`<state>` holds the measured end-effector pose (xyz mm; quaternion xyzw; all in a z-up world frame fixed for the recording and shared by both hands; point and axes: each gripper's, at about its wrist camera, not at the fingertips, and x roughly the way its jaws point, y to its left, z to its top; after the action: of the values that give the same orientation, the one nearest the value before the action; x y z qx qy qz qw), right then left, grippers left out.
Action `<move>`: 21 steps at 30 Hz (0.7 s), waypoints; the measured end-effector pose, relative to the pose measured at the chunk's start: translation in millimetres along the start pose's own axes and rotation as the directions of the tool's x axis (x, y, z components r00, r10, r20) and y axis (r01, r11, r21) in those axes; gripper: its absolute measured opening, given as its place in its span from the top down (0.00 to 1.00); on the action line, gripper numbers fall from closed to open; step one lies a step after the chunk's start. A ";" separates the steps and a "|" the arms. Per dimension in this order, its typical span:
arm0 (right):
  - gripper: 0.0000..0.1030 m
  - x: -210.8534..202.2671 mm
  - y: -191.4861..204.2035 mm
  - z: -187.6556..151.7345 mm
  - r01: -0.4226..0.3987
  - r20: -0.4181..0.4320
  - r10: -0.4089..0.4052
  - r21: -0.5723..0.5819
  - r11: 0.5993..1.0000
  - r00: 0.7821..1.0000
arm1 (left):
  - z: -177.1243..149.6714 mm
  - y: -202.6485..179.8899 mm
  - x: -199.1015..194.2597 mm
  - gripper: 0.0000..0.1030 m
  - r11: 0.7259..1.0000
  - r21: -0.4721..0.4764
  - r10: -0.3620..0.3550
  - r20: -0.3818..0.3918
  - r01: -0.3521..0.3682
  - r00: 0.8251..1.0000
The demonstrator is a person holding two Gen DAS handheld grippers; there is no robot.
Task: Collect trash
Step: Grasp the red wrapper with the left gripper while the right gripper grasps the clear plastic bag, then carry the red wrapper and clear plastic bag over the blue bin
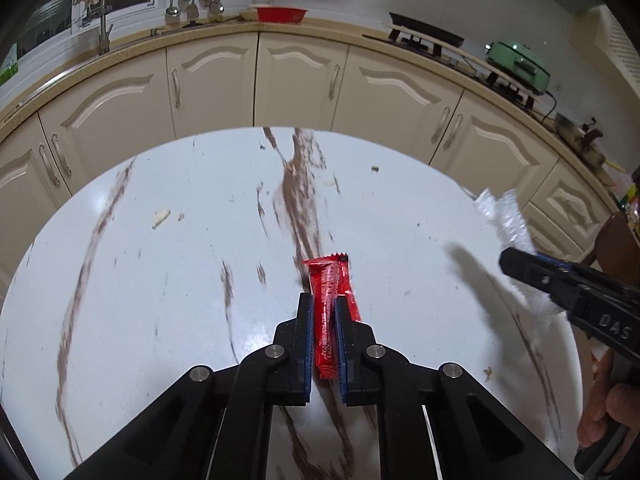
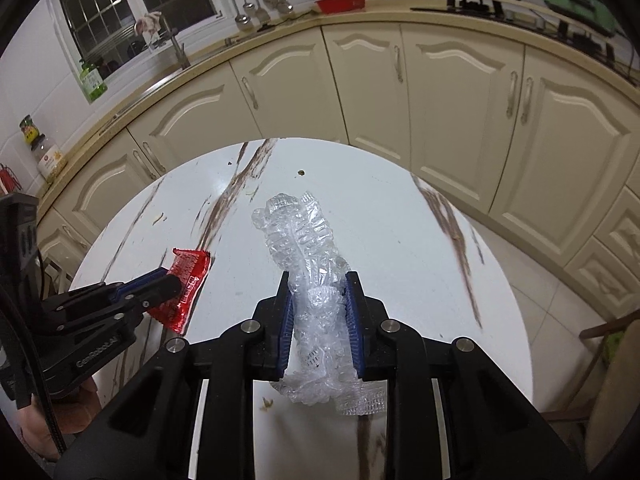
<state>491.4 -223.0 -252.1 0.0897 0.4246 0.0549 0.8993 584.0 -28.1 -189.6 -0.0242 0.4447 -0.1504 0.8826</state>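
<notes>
My left gripper point(image 1: 323, 304) is shut on a red snack wrapper point(image 1: 326, 280), held just above the round white marble table point(image 1: 160, 280). The wrapper point(image 2: 188, 280) and left gripper point(image 2: 170, 284) also show at the left of the right wrist view. My right gripper point(image 2: 318, 280) is shut on a crumpled clear plastic wrap point(image 2: 296, 236), which sticks out past the fingertips and hangs below the jaws. In the left wrist view the right gripper point(image 1: 508, 258) is at the right table edge with the clear plastic point(image 1: 504, 216) in it.
Small crumbs and scraps point(image 1: 161, 217) lie on the table. Cream kitchen cabinets point(image 1: 296, 80) curve behind it, with a sink tap point(image 1: 105, 28), a red basin point(image 1: 281, 14) and a green appliance point(image 1: 520, 66) on the counter. A wooden chair point(image 2: 608, 332) stands at the right.
</notes>
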 end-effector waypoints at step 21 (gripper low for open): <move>0.79 -41.6 -3.9 -20.5 -0.011 0.050 0.010 0.024 1.000 0.999 | -21.6 -39.6 -29.0 0.93 0.997 0.065 -0.046 0.057 0.042 0.997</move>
<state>449.2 -231.8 -234.3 0.1043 0.4024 0.0520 0.9080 541.1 -55.6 -173.1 -0.0103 0.4131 -0.1832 0.8920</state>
